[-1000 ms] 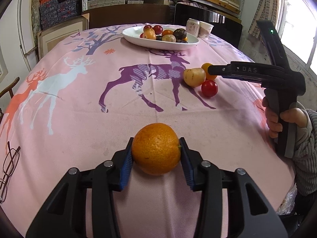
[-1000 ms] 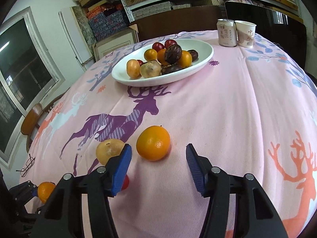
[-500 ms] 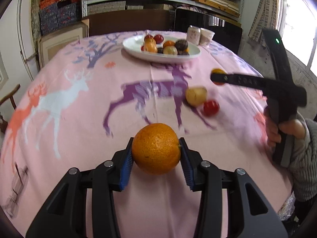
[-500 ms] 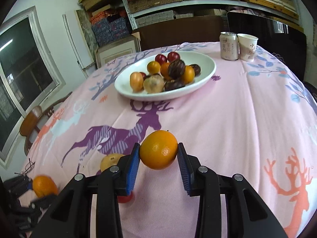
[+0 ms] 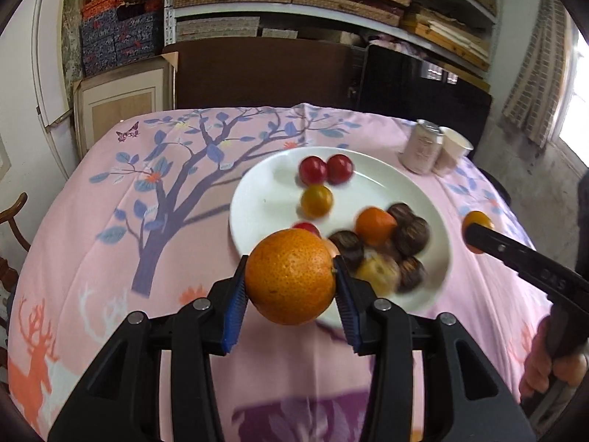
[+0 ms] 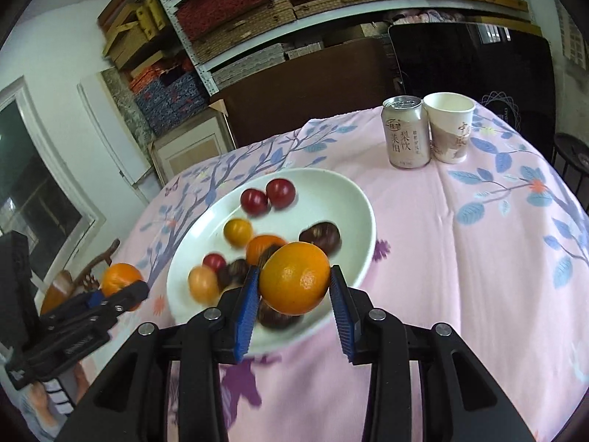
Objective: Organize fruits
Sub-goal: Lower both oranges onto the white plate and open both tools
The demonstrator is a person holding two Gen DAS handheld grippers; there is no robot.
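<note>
Left tongs (image 5: 291,287) clamped on rough-skinned orange (image 5: 290,276), right tongs (image 6: 293,287) clamped on smooth orange (image 6: 294,278), both frame-centre over white fruit plate (image 6: 353,199).

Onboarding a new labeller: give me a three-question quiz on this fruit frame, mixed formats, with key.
1. True or false: each hand-held gripper is clamped on an orange.
2. Multiple choice: what stands beside the drink can? A) a paper cup B) a glass bottle C) a kettle
3. Fill in: the red fruits lie on the white ____.

Key:
1. True. The left hand-held gripper grips one orange; the right hand-held gripper grips another orange.
2. A, the paper cup.
3. plate; two red fruits sit at its far side.
</note>
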